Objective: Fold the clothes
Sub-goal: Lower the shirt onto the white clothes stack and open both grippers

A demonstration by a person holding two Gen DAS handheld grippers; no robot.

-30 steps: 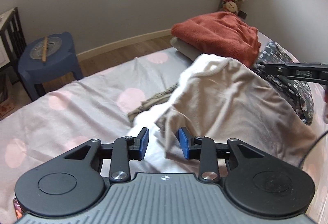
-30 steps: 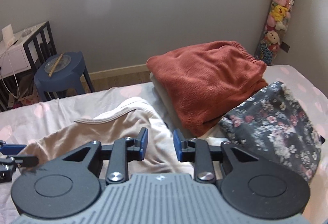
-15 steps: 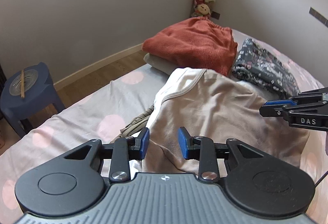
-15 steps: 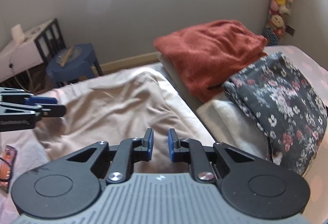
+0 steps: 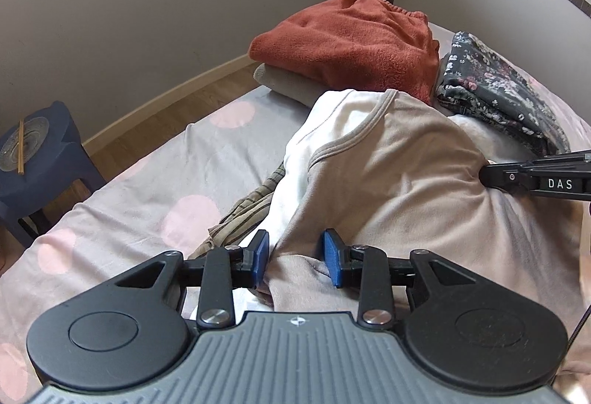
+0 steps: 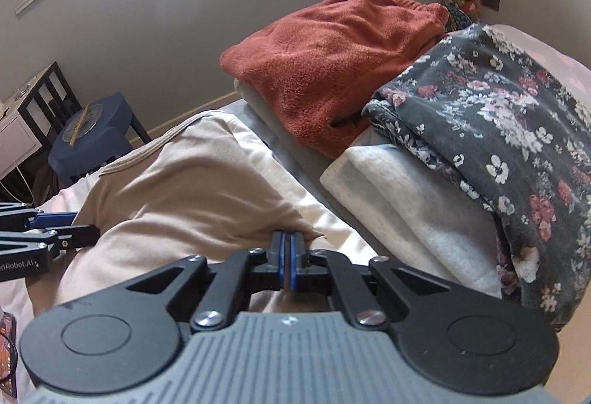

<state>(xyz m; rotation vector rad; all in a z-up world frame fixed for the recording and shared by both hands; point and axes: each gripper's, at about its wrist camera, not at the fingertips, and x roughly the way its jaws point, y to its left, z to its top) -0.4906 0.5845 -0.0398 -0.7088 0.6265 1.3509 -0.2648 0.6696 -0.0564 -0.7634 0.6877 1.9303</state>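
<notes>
Trouble could start on the left: the left gripper stands spread, its pads either side of a ridge of the beige shirt without pinching it, so only one corner is held. The shirt lies rumpled on the bed, over striped cloth. To the right, the right gripper is clamped on the shirt's edge; pulling alone would likely skew the shirt or drag it into the folded piles.

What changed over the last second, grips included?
The right gripper went from open to shut, pinching the beige shirt at its near edge. The left gripper moved in to straddle the shirt's other edge, fingers open. The rust and floral folded stacks stayed put.
</notes>
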